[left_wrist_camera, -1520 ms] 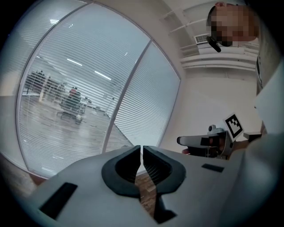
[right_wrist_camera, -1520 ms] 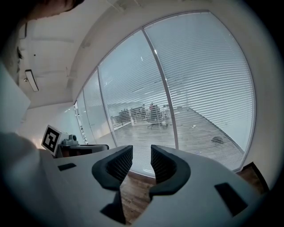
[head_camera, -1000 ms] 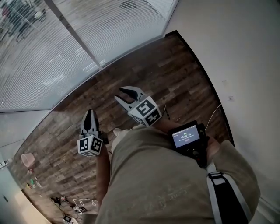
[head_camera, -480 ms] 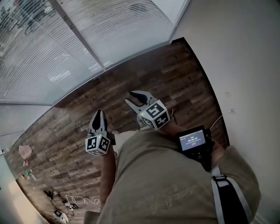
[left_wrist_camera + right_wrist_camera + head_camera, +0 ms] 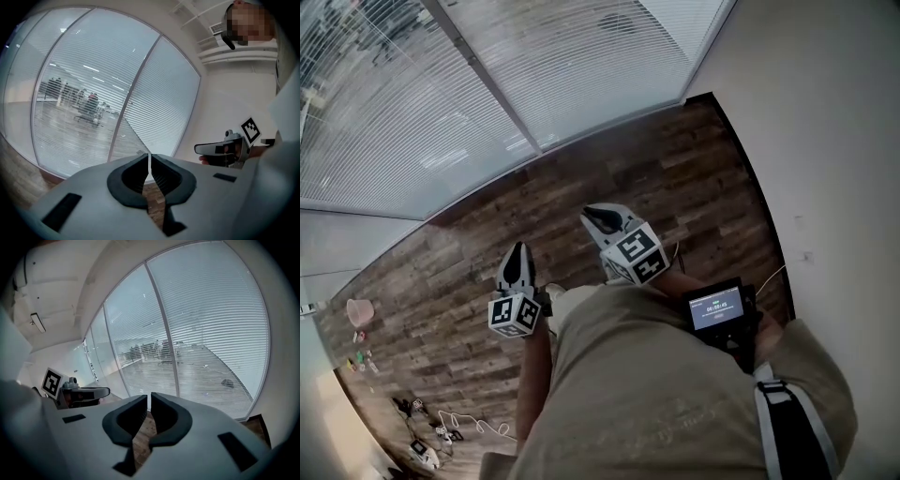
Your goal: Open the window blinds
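Slatted window blinds hang lowered over the tall glass panes ahead, also filling the left gripper view and the right gripper view. My left gripper is held out over the wooden floor, shut and empty, its jaws together. My right gripper is beside it, a little farther forward. Its jaws have just been closing and now leave only a narrow slit with nothing between them. Both grippers point at the blinds from well short of them.
A metal mullion divides the panes. A white wall runs along the right. Cables and small items lie on the wooden floor at lower left, with a pink object nearby. A screen device sits at my right hand.
The right gripper's jaws, wide open in both earlier frames, have come together. Both grippers have shifted slightly forward toward the window, with the left one still shut.
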Action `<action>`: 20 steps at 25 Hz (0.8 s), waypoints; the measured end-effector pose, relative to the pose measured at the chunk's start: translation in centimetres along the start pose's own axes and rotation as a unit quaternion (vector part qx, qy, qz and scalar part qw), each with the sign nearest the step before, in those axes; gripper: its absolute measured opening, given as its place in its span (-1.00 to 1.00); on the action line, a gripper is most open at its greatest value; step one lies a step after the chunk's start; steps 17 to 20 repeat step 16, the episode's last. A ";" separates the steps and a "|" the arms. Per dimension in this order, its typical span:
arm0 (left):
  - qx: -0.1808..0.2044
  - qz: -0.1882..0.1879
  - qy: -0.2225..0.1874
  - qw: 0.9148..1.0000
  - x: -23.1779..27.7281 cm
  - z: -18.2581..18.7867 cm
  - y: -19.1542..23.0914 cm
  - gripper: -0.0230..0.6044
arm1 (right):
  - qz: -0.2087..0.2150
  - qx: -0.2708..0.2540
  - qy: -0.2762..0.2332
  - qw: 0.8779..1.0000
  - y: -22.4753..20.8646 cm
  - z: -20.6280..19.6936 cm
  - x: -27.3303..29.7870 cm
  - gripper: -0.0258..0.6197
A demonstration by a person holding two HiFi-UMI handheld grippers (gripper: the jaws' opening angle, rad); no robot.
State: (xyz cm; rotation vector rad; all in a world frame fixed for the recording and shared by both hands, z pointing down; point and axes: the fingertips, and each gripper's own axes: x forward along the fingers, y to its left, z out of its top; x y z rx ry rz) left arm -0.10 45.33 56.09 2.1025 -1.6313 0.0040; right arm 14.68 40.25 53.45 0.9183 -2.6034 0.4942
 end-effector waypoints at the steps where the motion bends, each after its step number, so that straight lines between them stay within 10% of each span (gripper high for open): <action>1: 0.000 0.002 0.000 1.000 0.0 0.2 0.1 -0.88 | 0.004 0.001 0.001 1.000 0.1 0.0 0.2 -0.84; 20: -0.007 0.010 -0.005 1.000 1.1 1.2 -0.1 -0.88 | 0.045 0.033 0.004 0.998 -0.1 0.9 1.0 -0.87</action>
